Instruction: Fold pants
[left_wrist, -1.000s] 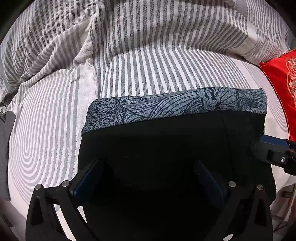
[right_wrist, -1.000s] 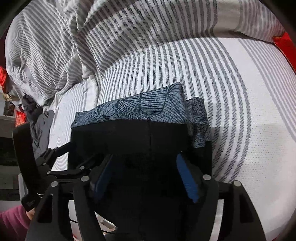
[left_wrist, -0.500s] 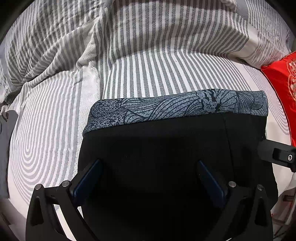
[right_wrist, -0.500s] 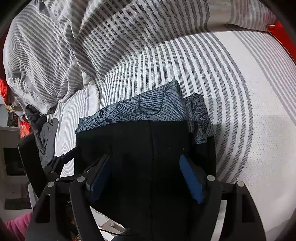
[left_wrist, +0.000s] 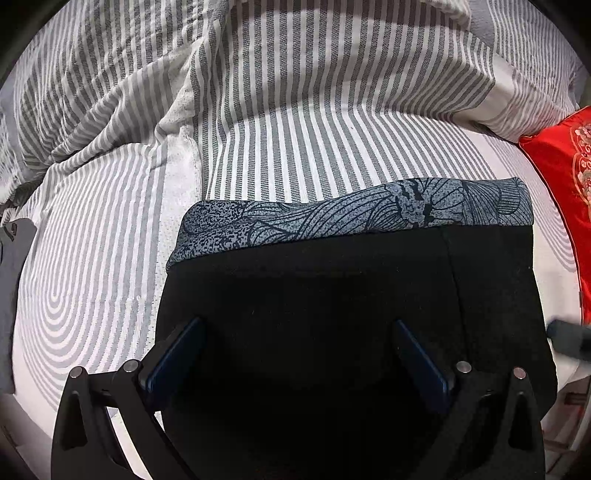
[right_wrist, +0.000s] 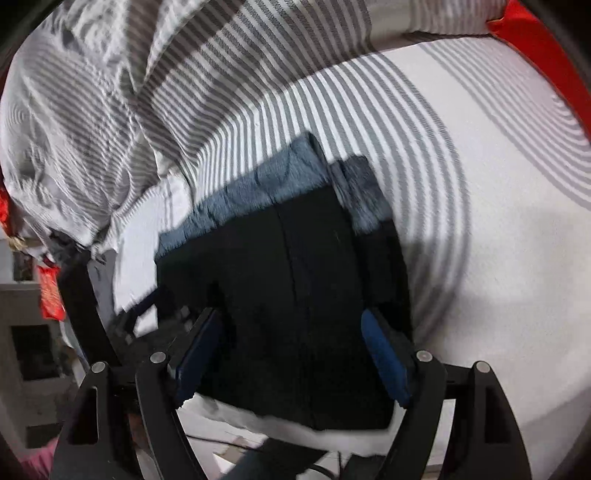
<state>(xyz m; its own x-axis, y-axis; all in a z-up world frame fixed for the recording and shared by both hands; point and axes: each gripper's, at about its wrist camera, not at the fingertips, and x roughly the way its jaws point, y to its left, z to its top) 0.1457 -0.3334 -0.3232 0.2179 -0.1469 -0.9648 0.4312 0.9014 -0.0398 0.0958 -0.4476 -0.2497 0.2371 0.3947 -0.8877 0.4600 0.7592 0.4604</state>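
The pants (left_wrist: 332, 295) lie folded on the striped bed sheet (left_wrist: 92, 277): black cloth with a blue-grey patterned band (left_wrist: 351, 214) along the far edge. They also show in the right wrist view (right_wrist: 288, 295), blurred. My left gripper (left_wrist: 297, 339) is open, its blue pads wide apart just above the black cloth. My right gripper (right_wrist: 293, 339) is open too, over the near edge of the pants at the bed's edge. Neither holds anything. The right gripper's tip (left_wrist: 569, 338) shows blurred at the right of the left wrist view.
A rumpled striped duvet (left_wrist: 295, 74) lies behind the pants. A red cushion (left_wrist: 561, 192) sits at the right. Dark grey clothing (left_wrist: 11, 277) lies at the left edge. The bed's near edge and floor clutter (right_wrist: 37, 350) show in the right wrist view.
Both grippers have drawn back from the pants toward the bed's edge. The right gripper moves fast and tilts, blurring its view. The pants stay flat.
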